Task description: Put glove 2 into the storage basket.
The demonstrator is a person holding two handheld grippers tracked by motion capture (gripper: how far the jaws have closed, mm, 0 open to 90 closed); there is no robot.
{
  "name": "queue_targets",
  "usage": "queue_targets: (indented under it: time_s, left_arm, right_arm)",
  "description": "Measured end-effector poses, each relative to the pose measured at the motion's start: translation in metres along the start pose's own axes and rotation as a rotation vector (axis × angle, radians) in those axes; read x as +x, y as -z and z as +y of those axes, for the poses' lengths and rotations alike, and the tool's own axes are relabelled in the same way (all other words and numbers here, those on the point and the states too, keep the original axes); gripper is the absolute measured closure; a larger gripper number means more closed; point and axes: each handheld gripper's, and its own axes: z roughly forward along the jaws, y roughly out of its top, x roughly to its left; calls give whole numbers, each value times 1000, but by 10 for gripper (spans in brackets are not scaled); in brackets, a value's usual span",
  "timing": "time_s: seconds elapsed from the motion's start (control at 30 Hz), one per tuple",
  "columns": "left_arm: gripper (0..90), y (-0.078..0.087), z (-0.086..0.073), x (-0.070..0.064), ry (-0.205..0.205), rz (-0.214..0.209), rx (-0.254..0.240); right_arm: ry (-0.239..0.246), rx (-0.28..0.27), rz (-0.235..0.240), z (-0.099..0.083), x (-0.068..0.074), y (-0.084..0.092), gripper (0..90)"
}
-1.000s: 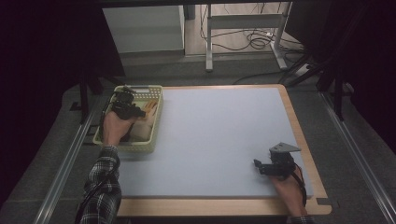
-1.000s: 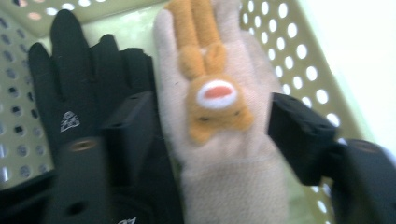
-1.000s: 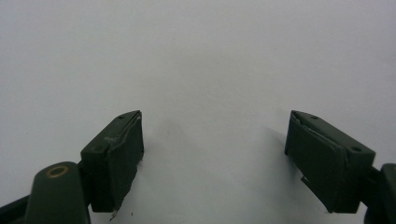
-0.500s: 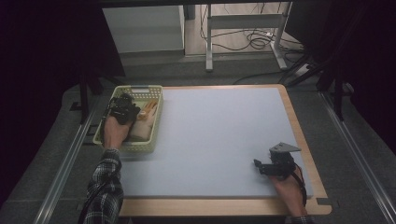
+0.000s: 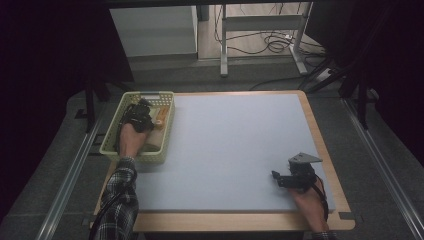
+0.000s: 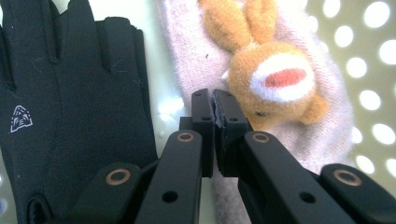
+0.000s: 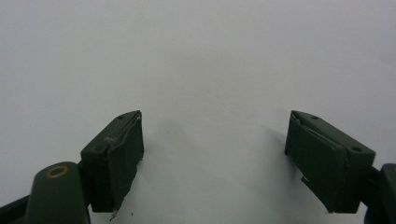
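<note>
Dim, dark surrounds in high view; gripper views bright, slightly soft.

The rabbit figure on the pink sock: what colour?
Orange rabbit figure, white-and-red muzzle; clearest in left gripper view.

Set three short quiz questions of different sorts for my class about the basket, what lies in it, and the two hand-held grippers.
1. True or false: the left gripper is down inside the yellow basket.
2. Multiple choice: beside the pink sock with an orange rabbit head lies a (A) white cup, (B) black glove, (C) red ball.
3. Short answer: how do the jaws of the right gripper stand, and what is under them?

Key
1. True; its jaws are closed together at the edge of the pink sock, though whether fabric is pinched is not clear.
2. B.
3. Wide open with nothing between them, over the pale blue mat.
</note>
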Motion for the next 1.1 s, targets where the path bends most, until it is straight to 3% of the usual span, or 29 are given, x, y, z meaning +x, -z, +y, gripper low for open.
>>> queue_targets:
  time_s: [0.17,0.27,0.37,0.5,0.67,0.8,0.93,1.0,1.1]
  left_arm:
    - [879,-9,0,11,15,81,45]
    - [881,-16,-1,16,28,99,73]
    - [880,-16,2,16,23,113,70]
    - [812,-10,3,14,27,86,36]
    - [616,5,4,12,37,82,-41]
    - [534,15,5,11,30,69,-84]
    - [472,22,4,12,42,6,-147]
    - [448,24,3,11,38,-13,-153]
    - [396,25,2,8,52,-105,-192]
  right_arm:
    - [0,0,0,0,0,0,191]
    - [0,0,0,0,0,0,191]
    - [0,0,0,0,0,0,191]
    - [0,0,0,0,0,0,191]
    - [0,0,0,0,0,0,191]
    - [1,0,-1,0,0,0,191]
    - [1,0,0,0,0,0,191]
    - [1,0,-1,0,0,0,191]
    - [1,0,0,0,0,0,191]
